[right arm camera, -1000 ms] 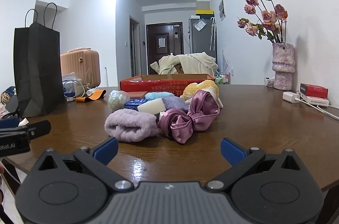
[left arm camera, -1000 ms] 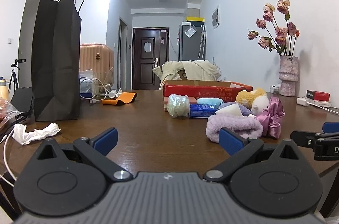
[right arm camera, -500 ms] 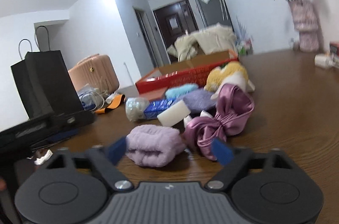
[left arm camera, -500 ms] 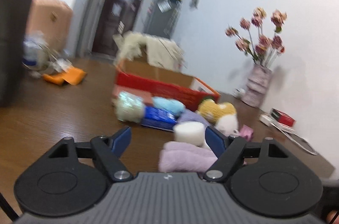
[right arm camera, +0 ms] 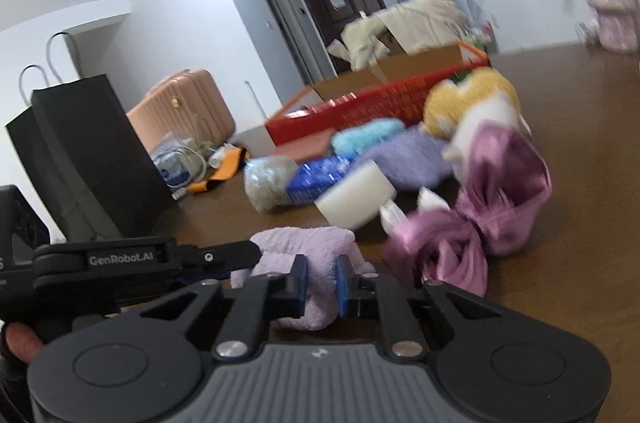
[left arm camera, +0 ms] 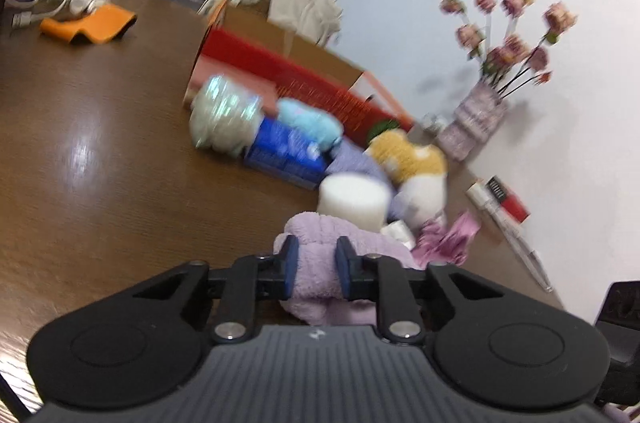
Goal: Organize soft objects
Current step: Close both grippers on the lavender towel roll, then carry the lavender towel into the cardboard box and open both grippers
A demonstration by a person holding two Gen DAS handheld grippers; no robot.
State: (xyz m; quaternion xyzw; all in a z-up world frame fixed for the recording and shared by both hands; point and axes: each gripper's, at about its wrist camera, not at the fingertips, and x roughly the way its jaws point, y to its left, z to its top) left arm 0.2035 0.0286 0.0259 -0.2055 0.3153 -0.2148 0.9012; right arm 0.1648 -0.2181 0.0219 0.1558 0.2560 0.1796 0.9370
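Both grippers were clamped on the same item, the fluffy lilac rolled towel (left arm camera: 320,243) (right arm camera: 308,247), which lay on the dark brown wooden table (left arm camera: 92,183) (right arm camera: 580,127) at the near end of the pile of soft things. Left gripper (left arm camera: 316,265): blue pads pressed into the plush from either side, jaws narrow. Right gripper (right arm camera: 322,281): blue pads likewise pinching a fold of the towel; the left gripper's black finger entered from the left and touched the towel's far side.

Just beyond the towel: a white foam block (left arm camera: 354,199) (right arm camera: 354,197). Just to the right: a shiny mauve satin bow (right arm camera: 480,219). Further back: a yellow-and-white plush toy (left arm camera: 412,159) (right arm camera: 468,99), a blue printed packet (left arm camera: 286,149), and a red cardboard box (left arm camera: 304,71) (right arm camera: 376,103). Both views were motion-blurred.
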